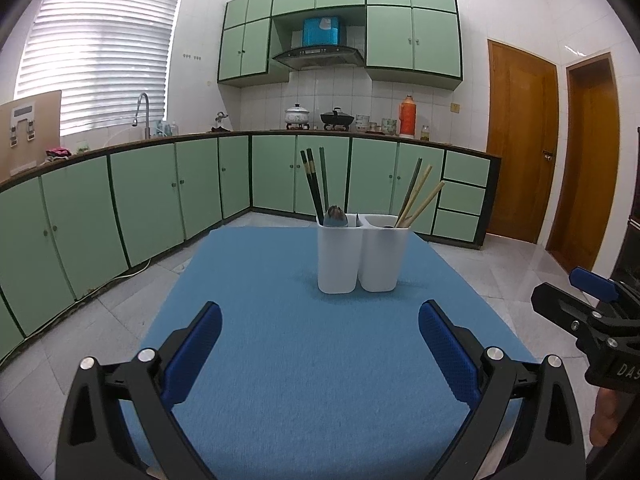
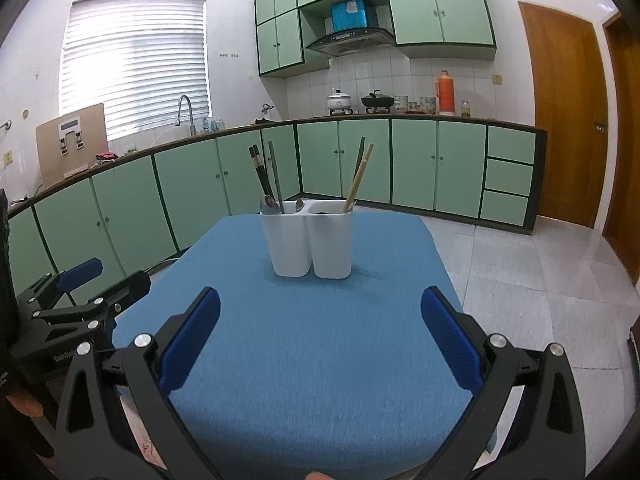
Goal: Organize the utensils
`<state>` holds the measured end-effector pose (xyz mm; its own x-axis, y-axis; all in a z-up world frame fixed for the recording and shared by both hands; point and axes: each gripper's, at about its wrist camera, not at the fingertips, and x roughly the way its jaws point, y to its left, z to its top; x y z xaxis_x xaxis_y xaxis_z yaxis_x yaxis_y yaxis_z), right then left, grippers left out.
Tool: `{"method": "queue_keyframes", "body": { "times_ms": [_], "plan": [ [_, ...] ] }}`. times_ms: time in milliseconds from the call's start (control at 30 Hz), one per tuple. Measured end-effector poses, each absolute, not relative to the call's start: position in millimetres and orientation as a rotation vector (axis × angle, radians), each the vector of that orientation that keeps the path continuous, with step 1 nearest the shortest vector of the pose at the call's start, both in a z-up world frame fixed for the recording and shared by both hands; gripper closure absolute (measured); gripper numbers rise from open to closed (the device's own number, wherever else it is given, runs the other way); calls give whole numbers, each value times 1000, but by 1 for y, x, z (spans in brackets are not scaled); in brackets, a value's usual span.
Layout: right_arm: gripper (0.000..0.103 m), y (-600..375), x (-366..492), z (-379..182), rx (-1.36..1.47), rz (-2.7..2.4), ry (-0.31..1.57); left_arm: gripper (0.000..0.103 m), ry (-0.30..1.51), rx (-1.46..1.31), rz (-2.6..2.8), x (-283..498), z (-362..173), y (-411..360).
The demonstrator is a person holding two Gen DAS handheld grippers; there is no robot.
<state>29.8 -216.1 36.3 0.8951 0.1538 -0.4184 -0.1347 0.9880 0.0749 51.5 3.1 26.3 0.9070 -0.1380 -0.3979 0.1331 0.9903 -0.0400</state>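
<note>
Left wrist view: my left claw (image 1: 320,344) and right claw (image 2: 320,332) both spread, empty; white two-cell holder (image 1: 362,258) keeps dark chopsticks (image 1: 314,184) and probably a spoon (image 1: 335,217) left, bamboo chopsticks (image 1: 420,198) right.

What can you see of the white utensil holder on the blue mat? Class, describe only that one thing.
The white utensil holder is smooth, plastic-looking, with two joined upright compartments and rounded corners. It stands on the blue mat, towards its far end. In the left wrist view, the left compartment holds dark chopsticks and a spoon; the right holds pale wooden chopsticks and one dark stick. Neither gripper touches it.
</note>
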Motion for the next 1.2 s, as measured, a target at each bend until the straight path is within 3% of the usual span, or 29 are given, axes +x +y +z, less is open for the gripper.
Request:
{"method": "queue_keyframes", "body": {
  "times_ms": [1200],
  "plan": [
    [5, -207, 35, 38, 37, 152, 433, 6, 404, -11, -144, 46, 31, -1]
  ]
}}
